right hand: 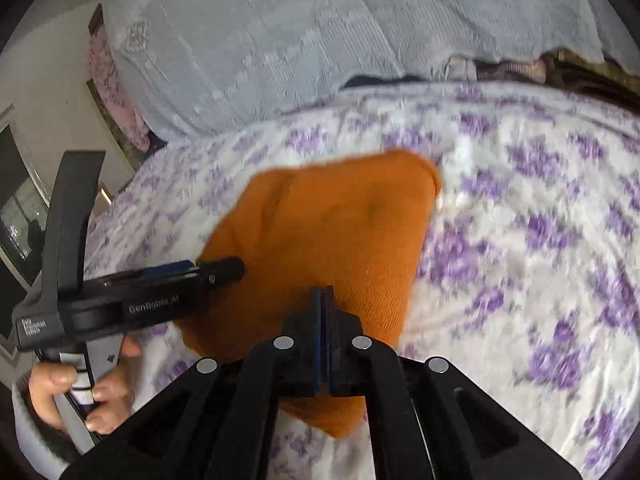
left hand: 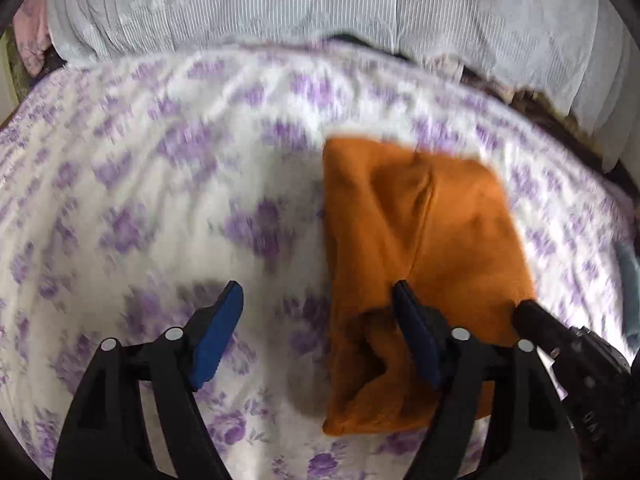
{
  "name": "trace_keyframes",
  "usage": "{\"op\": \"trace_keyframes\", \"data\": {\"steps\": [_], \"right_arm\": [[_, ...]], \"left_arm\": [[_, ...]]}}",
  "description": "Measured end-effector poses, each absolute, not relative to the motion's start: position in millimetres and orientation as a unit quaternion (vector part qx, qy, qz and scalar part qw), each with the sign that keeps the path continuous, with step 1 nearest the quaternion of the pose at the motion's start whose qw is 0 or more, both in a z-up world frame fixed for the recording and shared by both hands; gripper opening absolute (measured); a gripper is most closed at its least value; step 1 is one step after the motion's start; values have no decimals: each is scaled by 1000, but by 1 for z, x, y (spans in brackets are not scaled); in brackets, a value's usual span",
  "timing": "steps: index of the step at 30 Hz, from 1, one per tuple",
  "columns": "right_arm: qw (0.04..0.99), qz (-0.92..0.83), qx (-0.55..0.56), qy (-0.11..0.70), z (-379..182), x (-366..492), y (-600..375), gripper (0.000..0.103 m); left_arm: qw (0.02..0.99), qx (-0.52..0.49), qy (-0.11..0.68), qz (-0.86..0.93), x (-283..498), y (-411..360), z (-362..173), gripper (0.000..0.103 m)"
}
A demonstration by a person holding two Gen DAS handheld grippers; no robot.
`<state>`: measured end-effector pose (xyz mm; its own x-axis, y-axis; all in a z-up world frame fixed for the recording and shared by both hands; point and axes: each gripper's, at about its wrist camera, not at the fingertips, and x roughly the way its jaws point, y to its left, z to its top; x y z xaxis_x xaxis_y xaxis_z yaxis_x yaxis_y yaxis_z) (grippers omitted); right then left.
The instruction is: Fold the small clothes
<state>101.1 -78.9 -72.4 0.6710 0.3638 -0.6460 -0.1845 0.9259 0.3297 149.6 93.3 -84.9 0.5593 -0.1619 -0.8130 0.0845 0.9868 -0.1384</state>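
The orange garment (left hand: 416, 240) lay folded on the flowered bedspread (left hand: 140, 200), at about two o'clock in the left wrist view. The right gripper (right hand: 323, 300) had its jaws shut together above the cloth's near edge; whether cloth was pinched, I could not tell. The left gripper (left hand: 318, 300) stood wide, one finger over the cloth. Judging so, a fold was under way; next called for a firm hold on the near edge.

Each black tool (left hand: 318, 296) has blue pads (left hand: 218, 332), silver rivets, white "GenRobot.AI" lettering; grey sleeve (right hand: 30, 436).
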Motion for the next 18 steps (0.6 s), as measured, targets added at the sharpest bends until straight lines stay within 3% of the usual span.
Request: {"op": "trace_keyframes", "data": {"steps": [3,7,12,18], "right_arm": [[896,165,165,379,-73,98,-90,0],[910,181,146,343,-58,70,-86,2],[883,192,170,394,-84,83,-88,0],[905,179,174,343,-56,75,-101,3]], "left_arm": [[888,-50,451,-70,141,96,-94,82],[894,-63,433,-99,119,98,-76,77],[888,-20,453,-75,118,85,-101,83],[913,2,403,-59,108,81,-77,81]]}}
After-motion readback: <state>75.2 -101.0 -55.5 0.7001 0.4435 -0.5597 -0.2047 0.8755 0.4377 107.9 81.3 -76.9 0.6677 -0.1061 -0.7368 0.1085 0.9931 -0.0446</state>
